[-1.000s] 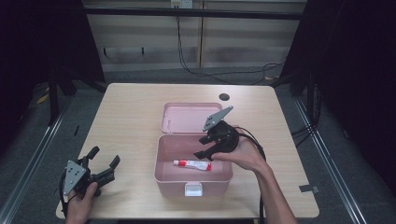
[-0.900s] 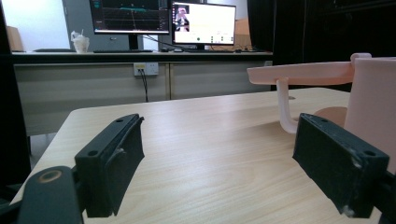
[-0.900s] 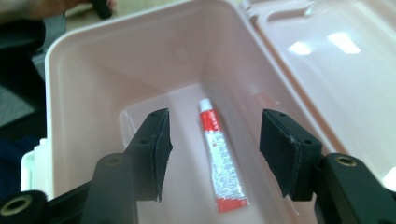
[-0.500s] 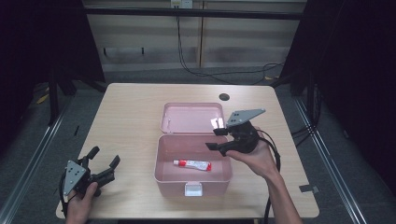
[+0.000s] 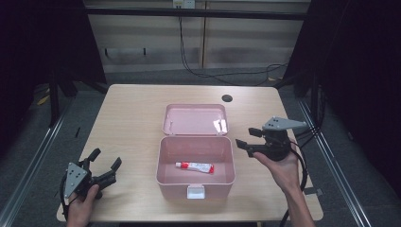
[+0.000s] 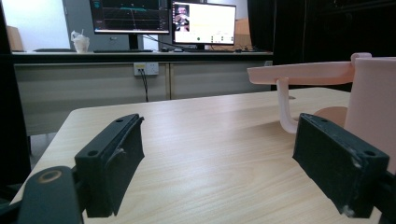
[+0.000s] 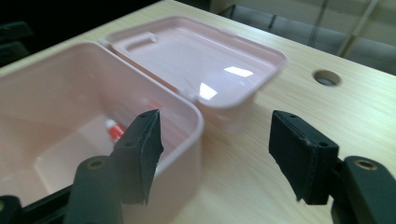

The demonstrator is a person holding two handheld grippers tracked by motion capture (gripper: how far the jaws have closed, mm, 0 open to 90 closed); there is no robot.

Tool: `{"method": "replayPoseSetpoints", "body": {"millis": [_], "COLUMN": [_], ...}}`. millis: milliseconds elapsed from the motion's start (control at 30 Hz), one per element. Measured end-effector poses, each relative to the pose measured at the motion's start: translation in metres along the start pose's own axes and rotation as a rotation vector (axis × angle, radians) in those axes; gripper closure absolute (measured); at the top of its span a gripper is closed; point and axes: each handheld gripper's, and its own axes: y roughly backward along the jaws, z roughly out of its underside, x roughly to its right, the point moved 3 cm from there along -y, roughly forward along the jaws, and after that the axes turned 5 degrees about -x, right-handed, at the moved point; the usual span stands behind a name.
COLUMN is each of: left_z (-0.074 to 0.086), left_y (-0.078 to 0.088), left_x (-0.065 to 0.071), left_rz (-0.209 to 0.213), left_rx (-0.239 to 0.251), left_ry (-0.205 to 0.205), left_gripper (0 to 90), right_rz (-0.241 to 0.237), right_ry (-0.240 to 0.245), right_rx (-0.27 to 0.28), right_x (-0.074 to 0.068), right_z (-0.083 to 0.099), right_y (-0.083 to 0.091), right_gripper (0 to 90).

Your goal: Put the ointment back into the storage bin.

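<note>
A: Pale wood tabletop (image 5: 137, 118), round cable hole (image 5: 227, 98) near the far edge. Pink box (image 5: 196, 163) at the middle, lid (image 5: 195, 119) swung fully back and lying flat behind it, white latch tab (image 5: 195, 191) on the near wall.

B: Inside the box?

A: One small white tube with red printing (image 5: 195, 166), flat on the floor of the box, lying crosswise, roughly centred (red and white glimpsed past the jaw in the right gripper view too (image 7: 113, 129)).

B: Left hand-held gripper (image 5: 105, 164)?

A: Low at the near left corner of the tabletop, held in the left hand (image 5: 84, 208), well apart from the box. Jaws spread wide, nothing between them but bare wood. Seen along those jaws in the left gripper view (image 6: 217, 154): box wall at the right edge, lid edge (image 6: 303, 72) jutting out above the tabletop, monitors (image 6: 163, 18) on a desk in the background.

B: Right hand-held gripper (image 5: 249, 138)?

A: Raised just right of the box, in the right hand (image 5: 282, 170), grey three-cornered plate (image 5: 283, 124) on top, cable (image 5: 299, 179) looping down beside the wrist. Jaws pointed toward the box, also wide apart, gripping nothing. In the right gripper view (image 7: 217, 154), one jaw over the box rim (image 7: 196, 116), the other over bare tabletop, the lid's glossy inside catching light beyond.
</note>
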Motion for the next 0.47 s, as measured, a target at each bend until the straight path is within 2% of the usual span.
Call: {"method": "replayPoseSetpoints", "body": {"millis": [100,167,267,300,467], "left_z": [0.000,0.000,0.000,0.000,0.000], "left_y": [0.000,0.000,0.000,0.000,0.000], "left_x": [0.000,0.000,0.000,-0.001,0.000], "left_rz": [0.000,0.000,-0.002,-0.003,-0.005], "left_rx": [0.000,-0.001,0.000,0.000,0.000], "left_ry": [0.000,-0.001,-0.001,-0.001,-0.002], "left_gripper": [15.8,15.8,15.8,15.8,15.8], "right_rz": [0.038,0.073,0.129,0.134,0.181], "right_ry": [-0.029,-0.068,-0.126,-0.149,-0.203], "right_rx": [-0.015,-0.033,-0.098,-0.124,-0.213], "right_x": [0.008,0.015,0.030,0.034,0.051], "right_z": [0.017,0.032,0.057,0.067,0.109], "right_y": [0.003,0.003,0.001,-0.001,-0.010], "right_gripper": [31.9,30.7,28.1,28.2,28.7]}}
